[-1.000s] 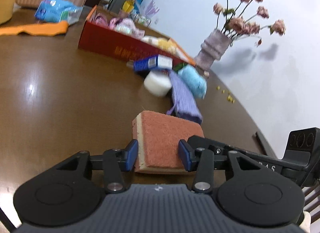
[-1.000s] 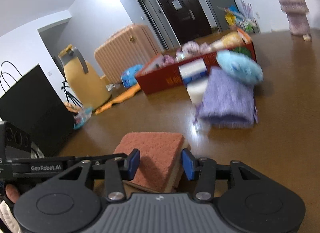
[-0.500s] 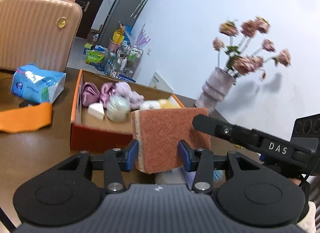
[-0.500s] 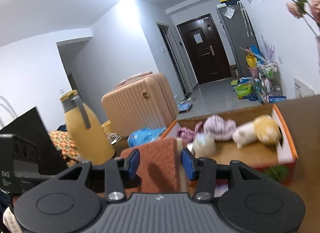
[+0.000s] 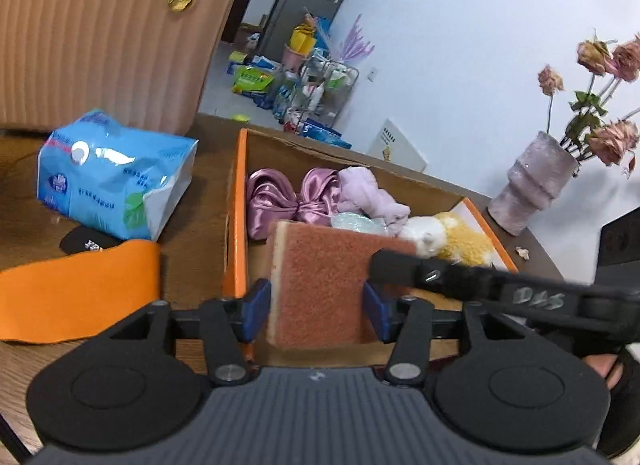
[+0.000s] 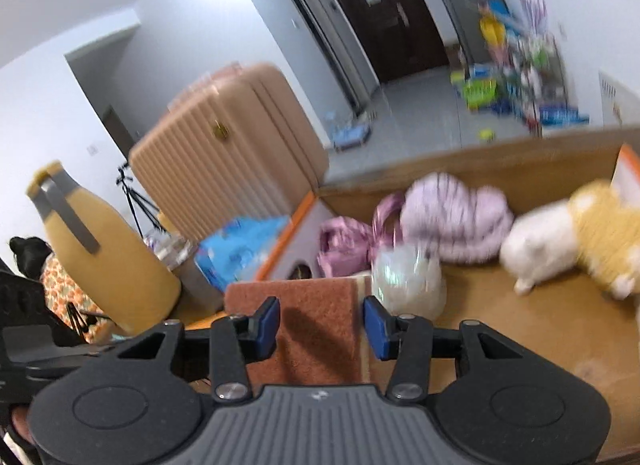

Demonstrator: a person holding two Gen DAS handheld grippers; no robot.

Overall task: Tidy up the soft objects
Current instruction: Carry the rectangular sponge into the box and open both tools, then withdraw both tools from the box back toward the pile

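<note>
Both grippers hold one orange-brown scrub sponge (image 5: 320,285) from opposite sides, above the near end of the orange-rimmed cardboard box (image 5: 236,201). My left gripper (image 5: 316,315) is shut on it. My right gripper (image 6: 320,323) is shut on the sponge (image 6: 312,325) too, and its finger crosses the left wrist view (image 5: 460,277). The box holds pink satin scrunchies (image 5: 292,201), a lilac plush (image 5: 368,197), a clear wrapped ball (image 6: 408,285) and a white and yellow plush toy (image 6: 568,249).
A blue tissue pack (image 5: 112,177) and an orange cloth (image 5: 76,297) lie on the brown table left of the box. A pink suitcase (image 5: 108,33) stands behind. A vase of dried roses (image 5: 536,189) stands right of the box. A yellow jug (image 6: 100,253) stands at the left.
Both grippers lifted the sponge off the table and carried it from beside the purple cloth to over the box. The box contents now look closer.
</note>
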